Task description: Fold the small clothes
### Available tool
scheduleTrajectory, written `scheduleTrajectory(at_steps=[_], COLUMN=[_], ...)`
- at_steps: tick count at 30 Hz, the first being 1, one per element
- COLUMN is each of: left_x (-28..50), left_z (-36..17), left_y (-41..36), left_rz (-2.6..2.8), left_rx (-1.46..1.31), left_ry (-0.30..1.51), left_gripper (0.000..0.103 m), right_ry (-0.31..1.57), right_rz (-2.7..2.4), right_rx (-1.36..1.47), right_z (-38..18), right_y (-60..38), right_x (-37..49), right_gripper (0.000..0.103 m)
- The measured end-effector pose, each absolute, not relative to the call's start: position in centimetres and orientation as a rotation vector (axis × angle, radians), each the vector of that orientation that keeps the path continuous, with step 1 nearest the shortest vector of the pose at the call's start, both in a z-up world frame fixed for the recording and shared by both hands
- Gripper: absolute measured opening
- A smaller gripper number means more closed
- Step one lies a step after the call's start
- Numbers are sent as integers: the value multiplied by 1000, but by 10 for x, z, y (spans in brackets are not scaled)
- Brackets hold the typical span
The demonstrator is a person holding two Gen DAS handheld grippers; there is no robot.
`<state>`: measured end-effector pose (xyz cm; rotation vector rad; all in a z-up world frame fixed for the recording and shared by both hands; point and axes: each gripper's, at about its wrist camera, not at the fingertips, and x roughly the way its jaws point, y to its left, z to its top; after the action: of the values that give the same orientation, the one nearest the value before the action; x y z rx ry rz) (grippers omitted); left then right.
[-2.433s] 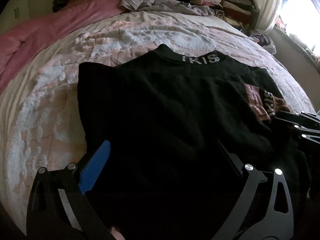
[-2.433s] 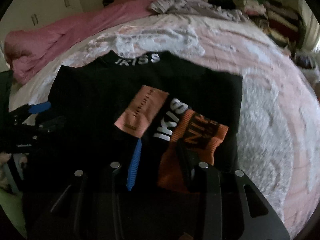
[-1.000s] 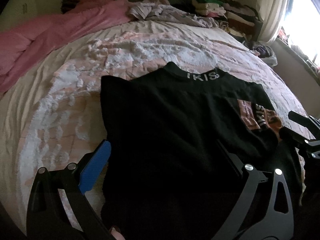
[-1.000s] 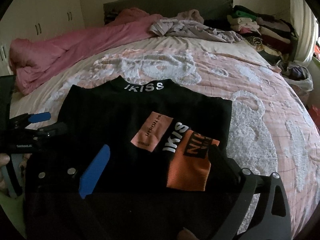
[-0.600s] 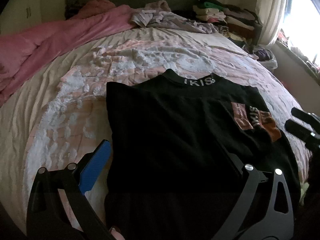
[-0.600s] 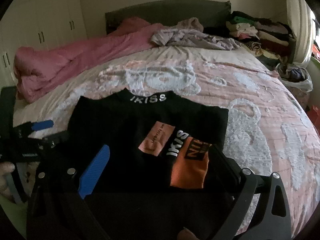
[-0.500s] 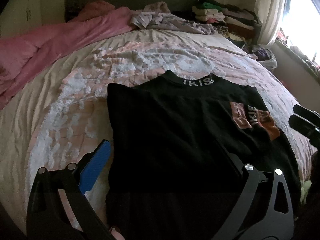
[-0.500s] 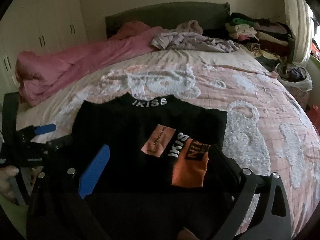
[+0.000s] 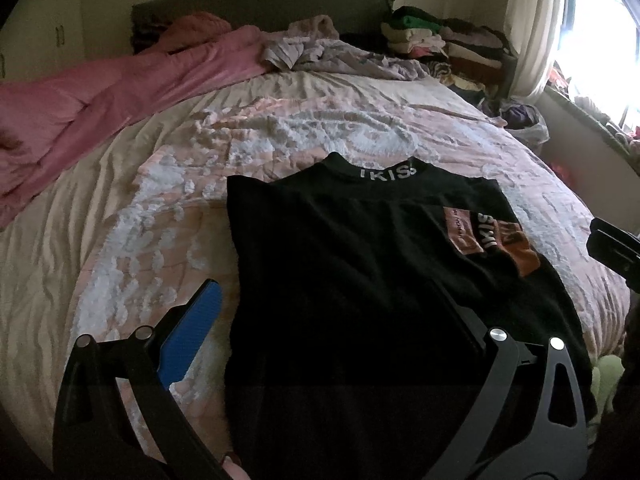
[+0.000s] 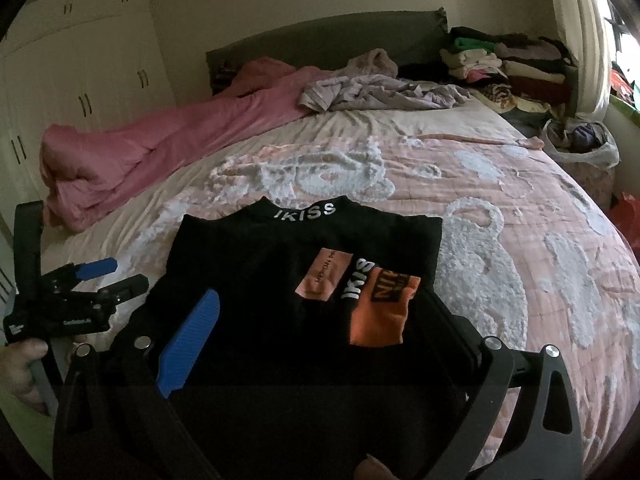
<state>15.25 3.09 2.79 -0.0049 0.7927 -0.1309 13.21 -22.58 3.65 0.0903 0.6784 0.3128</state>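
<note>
A black top (image 9: 360, 264) with "IKISS" on its collar (image 10: 306, 211) lies flat on the bed's pink-and-white quilt (image 10: 520, 208). A sleeve with pink, black and orange patches (image 10: 372, 296) is folded over its right side. My left gripper (image 9: 324, 320) hovers open above the top's lower left edge, its blue pad (image 9: 190, 336) over the quilt. In the right wrist view the left gripper (image 10: 118, 276) appears at the far left, a hand holding it. My right gripper (image 10: 320, 320) hangs open over the top's hem, nothing between its fingers. The right gripper (image 9: 612, 248) peeks in at the right edge.
A pink blanket (image 10: 168, 140) lies along the bed's far left. Crumpled lilac clothes (image 10: 380, 94) sit near the dark headboard (image 10: 320, 48). Stacked folded clothes (image 10: 512, 68) and a bag (image 10: 580, 144) stand at the back right. Wardrobe doors (image 10: 80, 80) stand on the left.
The right gripper let go of the orange sleeve end and opened. Both grippers drew back and rose from the top, which now lies still.
</note>
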Motion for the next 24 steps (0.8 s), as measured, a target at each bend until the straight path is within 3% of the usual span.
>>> scheduleTrajectory(at_steps=[24], left_x=[110], left_z=[53], left_y=[33], left_rz=[-127], left_rx=[5], left_ry=[753], left_gripper=[93], right_ry=[663], right_rz=[307], right_rx=[92], right_z=[55], right_y=[-236], right_x=[78], right_gripper=[98])
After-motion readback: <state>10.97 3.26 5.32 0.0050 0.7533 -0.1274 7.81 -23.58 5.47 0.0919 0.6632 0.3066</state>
